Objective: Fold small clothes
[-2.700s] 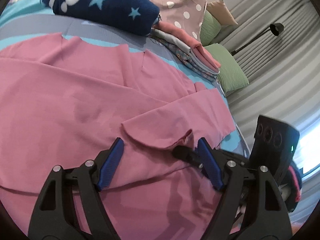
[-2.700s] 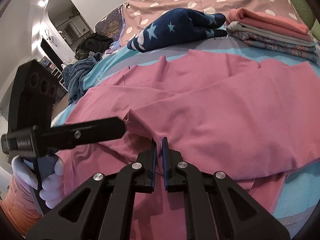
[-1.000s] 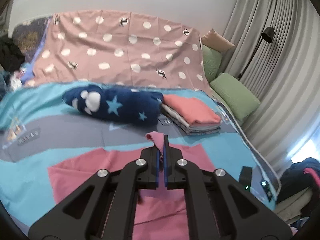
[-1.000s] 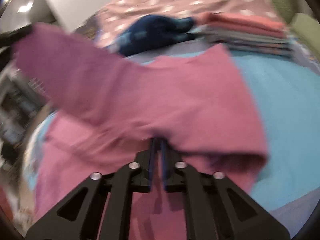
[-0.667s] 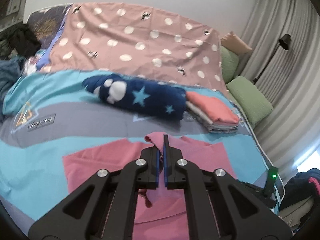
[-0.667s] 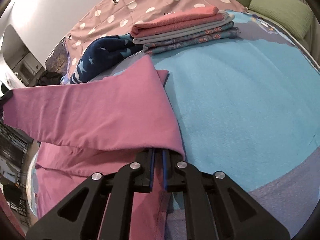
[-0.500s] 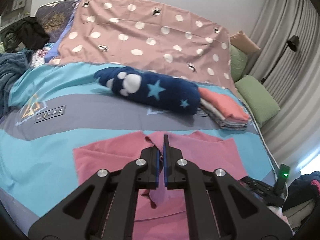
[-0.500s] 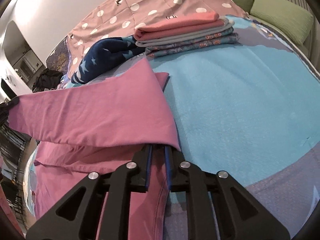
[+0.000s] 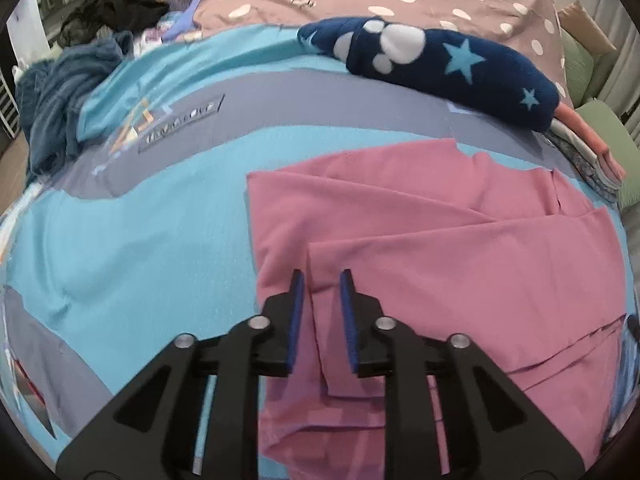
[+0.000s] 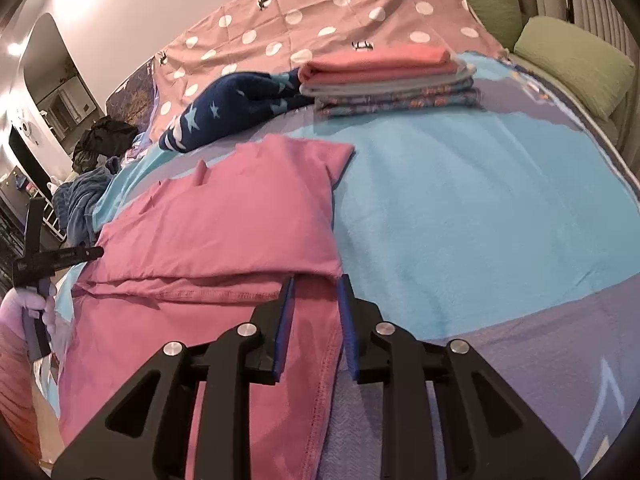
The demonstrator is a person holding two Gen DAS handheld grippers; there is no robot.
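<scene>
A pink garment lies folded over on the blue and grey bedspread. My left gripper is open, its blue pads either side of the folded layer's near left corner, low over the cloth. In the right wrist view the same pink garment shows its top layer laid over the lower one. My right gripper is open just at the folded layer's near right corner. The left gripper shows at the far left of that view, by the garment's other corner.
A navy star-print fleece roll and a stack of folded clothes lie at the back of the bed. A polka-dot pink sheet, green pillows and a heap of blue and dark clothes surround them.
Both grippers carried the pink layer over, lowered it onto the garment and opened, letting it go. The fold now lies flat.
</scene>
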